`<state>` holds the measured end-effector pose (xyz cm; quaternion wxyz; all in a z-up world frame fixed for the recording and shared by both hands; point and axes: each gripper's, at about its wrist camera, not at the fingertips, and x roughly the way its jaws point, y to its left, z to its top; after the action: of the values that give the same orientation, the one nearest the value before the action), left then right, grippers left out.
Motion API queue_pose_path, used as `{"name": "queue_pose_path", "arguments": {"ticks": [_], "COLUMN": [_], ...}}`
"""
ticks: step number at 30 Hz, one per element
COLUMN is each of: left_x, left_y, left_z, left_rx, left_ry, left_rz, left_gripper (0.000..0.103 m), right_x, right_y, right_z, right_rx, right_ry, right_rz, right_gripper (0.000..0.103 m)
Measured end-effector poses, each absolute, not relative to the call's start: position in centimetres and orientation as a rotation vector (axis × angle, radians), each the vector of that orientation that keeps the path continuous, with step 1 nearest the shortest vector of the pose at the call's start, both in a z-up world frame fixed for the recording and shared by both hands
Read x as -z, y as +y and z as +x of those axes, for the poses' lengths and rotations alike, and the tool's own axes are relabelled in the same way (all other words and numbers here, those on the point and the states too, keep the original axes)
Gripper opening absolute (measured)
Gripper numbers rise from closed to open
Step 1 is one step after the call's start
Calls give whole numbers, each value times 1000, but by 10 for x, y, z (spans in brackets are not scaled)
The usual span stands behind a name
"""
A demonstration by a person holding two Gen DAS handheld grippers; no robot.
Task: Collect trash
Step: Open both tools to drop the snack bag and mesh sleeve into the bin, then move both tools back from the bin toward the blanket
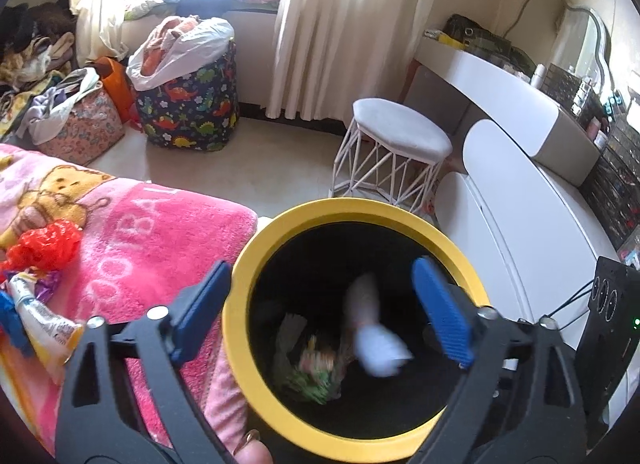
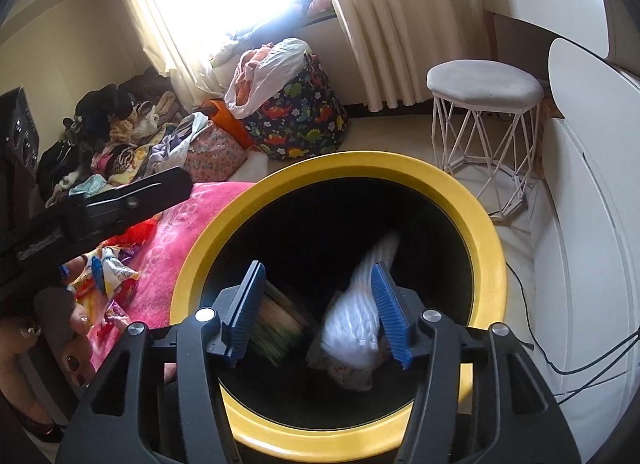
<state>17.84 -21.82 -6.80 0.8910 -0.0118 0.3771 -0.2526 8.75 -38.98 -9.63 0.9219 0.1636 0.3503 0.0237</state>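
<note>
A black bin with a yellow rim (image 1: 360,209) (image 2: 360,167) stands beside the bed. My left gripper (image 1: 320,268) hangs open over its mouth with nothing between the pads. A blurred white wrapper (image 1: 376,344) is loose inside the bin, above a green packet (image 1: 316,372). My right gripper (image 2: 318,268) is also open over the bin. The white wrapper (image 2: 356,328) shows blurred below it, close to the right finger, and the green packet (image 2: 276,328) lies under the left finger. More trash lies on the pink blanket (image 1: 152,248): red crumpled plastic (image 1: 44,244) and printed wrappers (image 1: 44,324) (image 2: 108,272).
A person's hand (image 2: 76,328) holds the left gripper's body (image 2: 100,203) at the left. Beyond the bin stand a white wire stool (image 1: 400,135), a dinosaur-print bag (image 1: 188,103), piled clothes (image 2: 120,135) and a white dresser (image 1: 500,103). Cables trail on the right.
</note>
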Motion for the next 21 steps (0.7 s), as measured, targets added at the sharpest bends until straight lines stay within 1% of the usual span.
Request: {"name": "queue_pose_path", "arguments": {"ticks": [2,8,21], "left_x": [66,61,53], "left_y": [-212,-197,-159], "left_z": [177,169,157], "left_rx": [512,481,422], "left_ry": [778,762,728], "left_rz": [-40,-61,-78], "left_gripper": [88,89,89], "right_x": [95,89,71], "right_y": [-389,-385,-364], "right_z": [86,84,85], "right_rx": [-46,-49,-87], "right_ry": [712,693,642], "right_rz": [335,331,298], "right_gripper": [60,66,68]}}
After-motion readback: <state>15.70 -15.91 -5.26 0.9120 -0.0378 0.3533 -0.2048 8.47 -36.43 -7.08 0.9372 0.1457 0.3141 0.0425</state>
